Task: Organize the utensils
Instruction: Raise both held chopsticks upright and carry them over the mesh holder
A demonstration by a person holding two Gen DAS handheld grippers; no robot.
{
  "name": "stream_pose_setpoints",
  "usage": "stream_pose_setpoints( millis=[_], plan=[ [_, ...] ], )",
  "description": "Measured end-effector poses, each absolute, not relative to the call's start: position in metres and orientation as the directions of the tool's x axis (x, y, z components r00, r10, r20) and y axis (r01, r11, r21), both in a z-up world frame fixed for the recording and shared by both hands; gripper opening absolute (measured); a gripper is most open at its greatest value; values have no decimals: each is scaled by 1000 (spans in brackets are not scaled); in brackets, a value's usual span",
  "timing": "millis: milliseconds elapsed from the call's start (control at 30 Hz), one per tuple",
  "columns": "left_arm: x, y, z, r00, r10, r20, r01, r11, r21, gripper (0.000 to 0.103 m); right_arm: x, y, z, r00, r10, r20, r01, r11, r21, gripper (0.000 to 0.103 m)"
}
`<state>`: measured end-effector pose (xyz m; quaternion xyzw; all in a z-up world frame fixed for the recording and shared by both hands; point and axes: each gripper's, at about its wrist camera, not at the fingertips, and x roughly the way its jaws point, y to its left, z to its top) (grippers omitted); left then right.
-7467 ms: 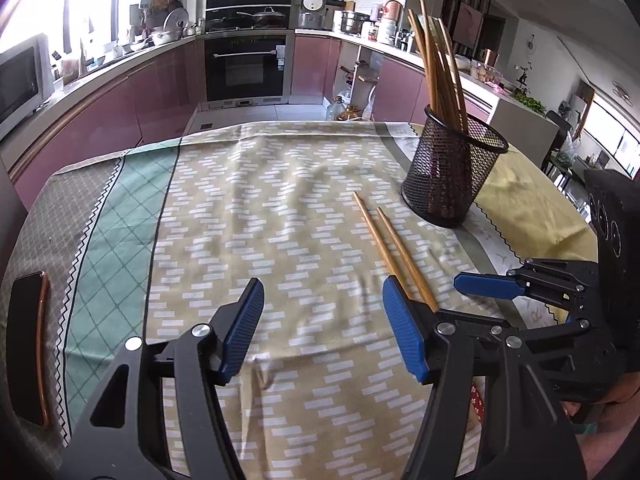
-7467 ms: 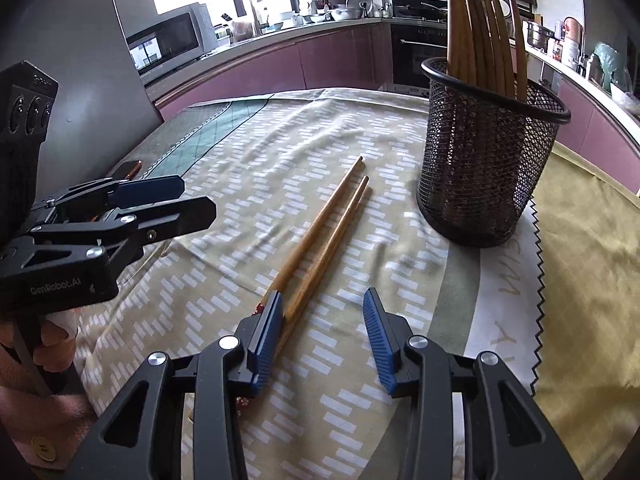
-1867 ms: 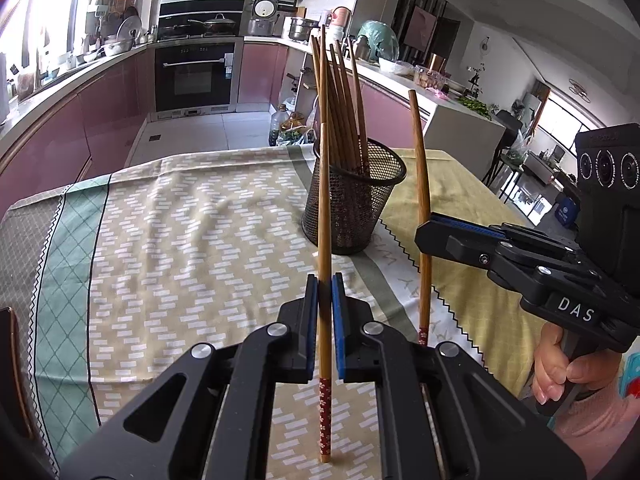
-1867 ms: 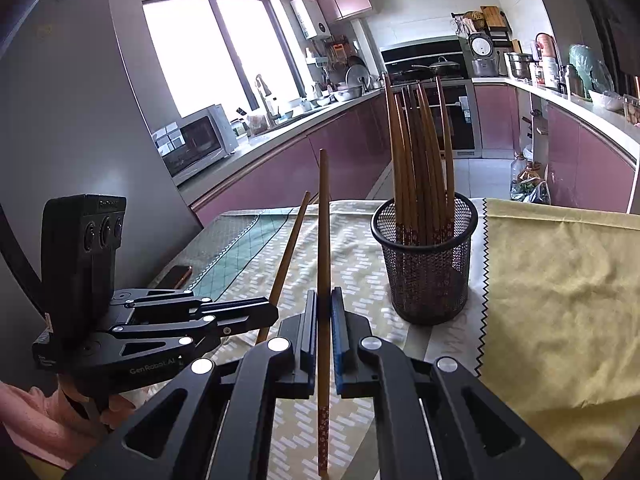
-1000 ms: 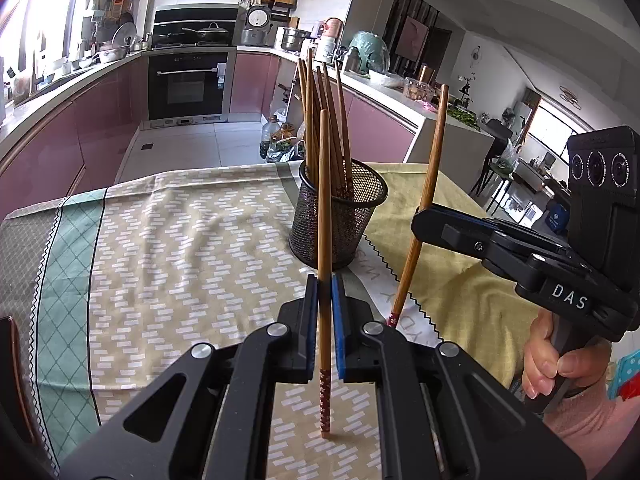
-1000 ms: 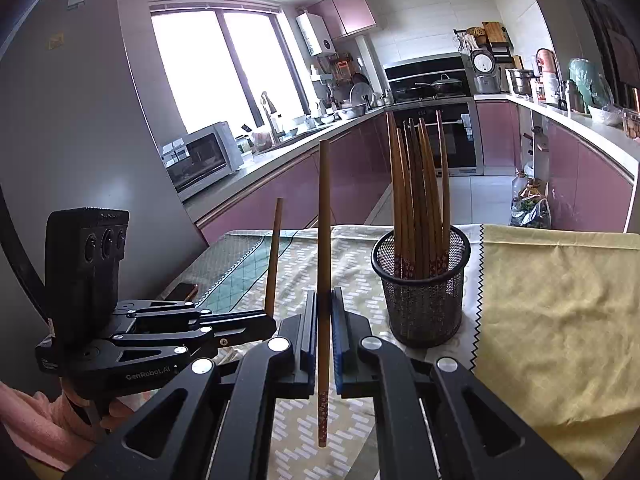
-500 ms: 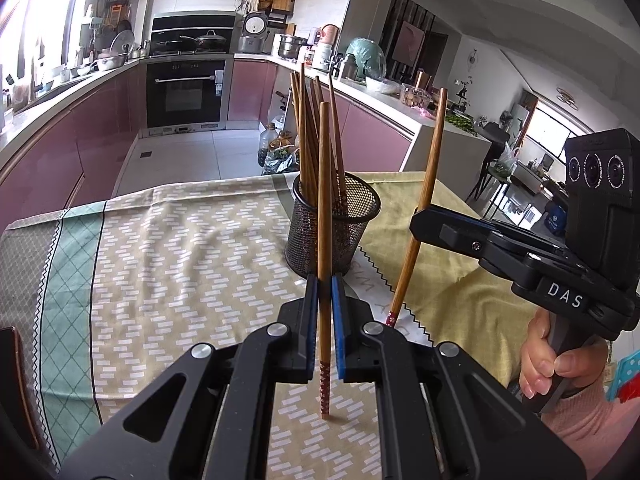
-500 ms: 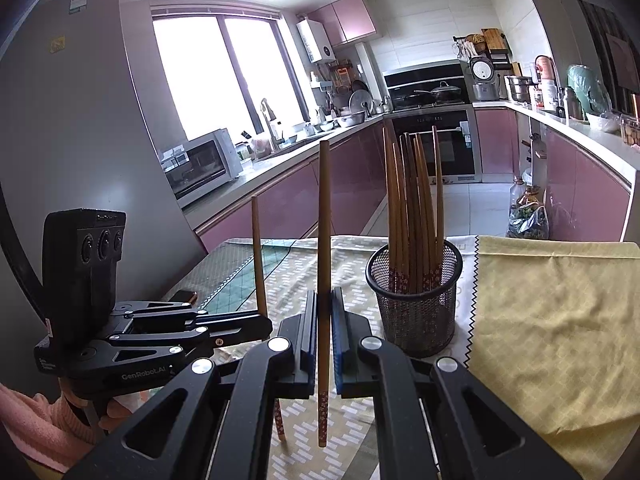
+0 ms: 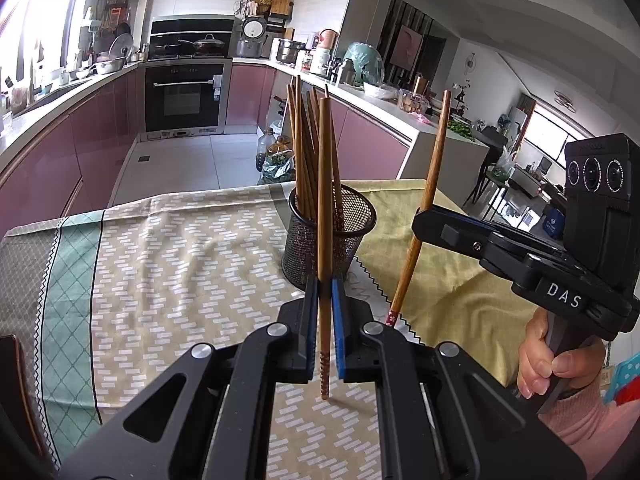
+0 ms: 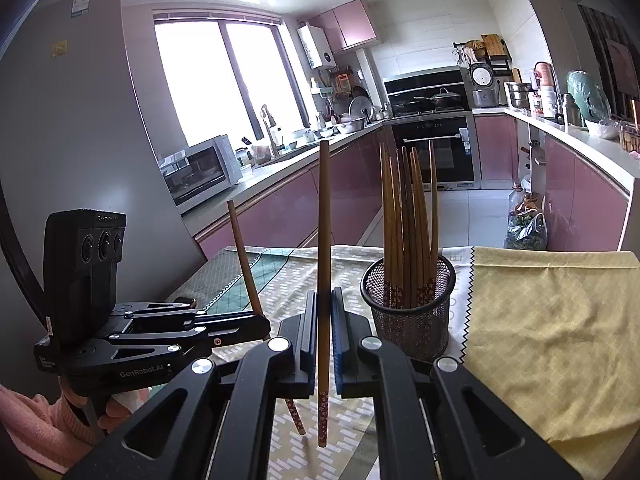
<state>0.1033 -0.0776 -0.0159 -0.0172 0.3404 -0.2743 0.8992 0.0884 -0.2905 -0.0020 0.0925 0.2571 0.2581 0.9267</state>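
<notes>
My left gripper (image 9: 325,300) is shut on a wooden chopstick (image 9: 324,200), held upright above the table. It also shows at the left of the right wrist view (image 10: 256,322), its chopstick (image 10: 242,256) leaning left. My right gripper (image 10: 325,308) is shut on a second chopstick (image 10: 323,240), also upright. It shows at the right of the left wrist view (image 9: 424,216), its chopstick (image 9: 430,184) tilted. A black mesh holder (image 9: 330,240) with several chopsticks stands on the table beyond both grippers, also in the right wrist view (image 10: 408,312).
The table carries a patterned beige cloth (image 9: 180,264) with a green band on the left and a yellow cloth (image 10: 552,328) on the right. A dark phone (image 9: 12,380) lies at the left edge. Kitchen counters and an oven lie beyond.
Both grippers picked chopsticks up off the cloth and stood them upright. In the last second both rose slightly and the view backed away from the holder; the grips stay shut.
</notes>
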Motion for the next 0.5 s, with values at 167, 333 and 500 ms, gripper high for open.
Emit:
stream_pose_setpoints(
  millis=[167,333,500],
  plan=[
    [104,-79,-14,616,-508,-602,484,847,-220,8,89,-292,0,739,523,-424,-429,852,302,6],
    [105,-80,-13,617,-507,-602,484,847,-218,8,89,-295,3,746,518,-418,-426,854,298,6],
    [106,-82,-10,622,-507,-597,486,848,-214,8,89,-295,4,750,516,-415,-424,856,297,6]
  ],
)
